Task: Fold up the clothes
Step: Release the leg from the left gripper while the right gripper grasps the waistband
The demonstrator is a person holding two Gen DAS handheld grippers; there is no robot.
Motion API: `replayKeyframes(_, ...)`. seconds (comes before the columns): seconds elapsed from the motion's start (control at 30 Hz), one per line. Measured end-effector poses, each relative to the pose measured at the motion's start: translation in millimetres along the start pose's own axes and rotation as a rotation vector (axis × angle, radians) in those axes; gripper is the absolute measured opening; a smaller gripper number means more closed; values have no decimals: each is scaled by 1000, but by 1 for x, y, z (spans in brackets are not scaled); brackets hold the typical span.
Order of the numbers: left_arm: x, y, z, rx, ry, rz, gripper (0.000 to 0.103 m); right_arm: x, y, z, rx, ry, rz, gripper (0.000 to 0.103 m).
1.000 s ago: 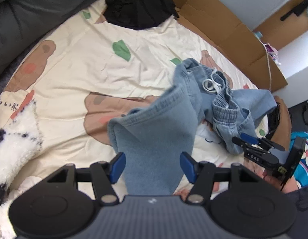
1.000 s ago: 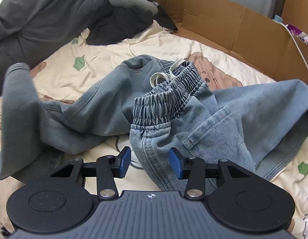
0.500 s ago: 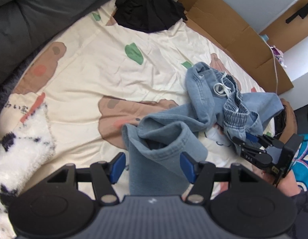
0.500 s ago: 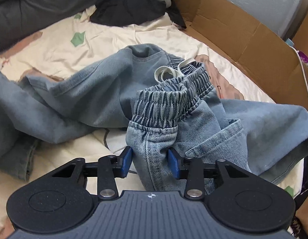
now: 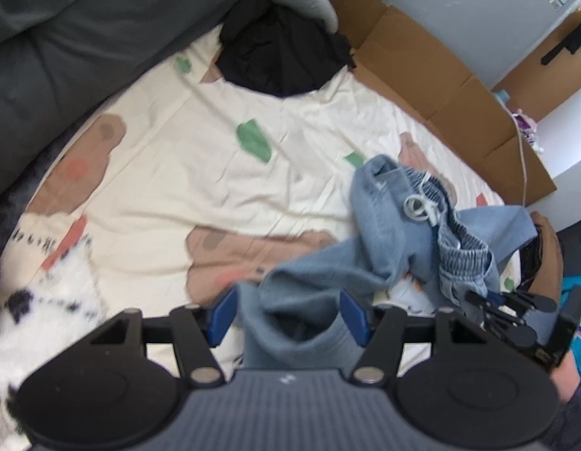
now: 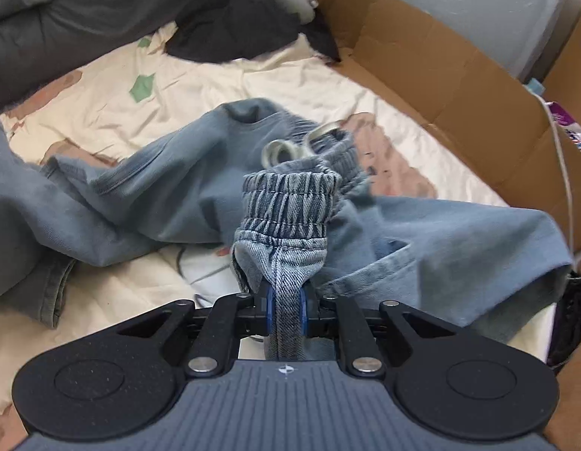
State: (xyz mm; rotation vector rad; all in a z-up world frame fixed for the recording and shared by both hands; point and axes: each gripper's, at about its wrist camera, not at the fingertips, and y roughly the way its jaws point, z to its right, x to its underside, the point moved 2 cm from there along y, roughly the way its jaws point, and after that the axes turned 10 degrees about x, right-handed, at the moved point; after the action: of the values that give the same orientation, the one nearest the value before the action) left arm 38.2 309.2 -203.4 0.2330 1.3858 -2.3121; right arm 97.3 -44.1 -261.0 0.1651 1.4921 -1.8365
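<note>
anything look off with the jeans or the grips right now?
Nothing damaged. The jeans lie crumpled and twisted on the bedsheet, not flat. The right gripper pinches fabric below the waistband; the left gripper stands open around a leg end.

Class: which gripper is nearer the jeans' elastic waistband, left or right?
Right. The right gripper is shut on denim just below the elastic waistband; the left gripper is open around a trouser leg, farther away.
</note>
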Motion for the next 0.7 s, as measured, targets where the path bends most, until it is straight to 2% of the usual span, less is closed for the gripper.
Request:
replayKeyframes(0.23, -33, 34, 29, 49, 55, 6, 64, -7, -22, 55, -27, 105, -47, 12)
replayKeyframes(0.7, -95, 109, 67, 89, 103, -18, 64, -20, -50, 142, -91, 71, -169, 12)
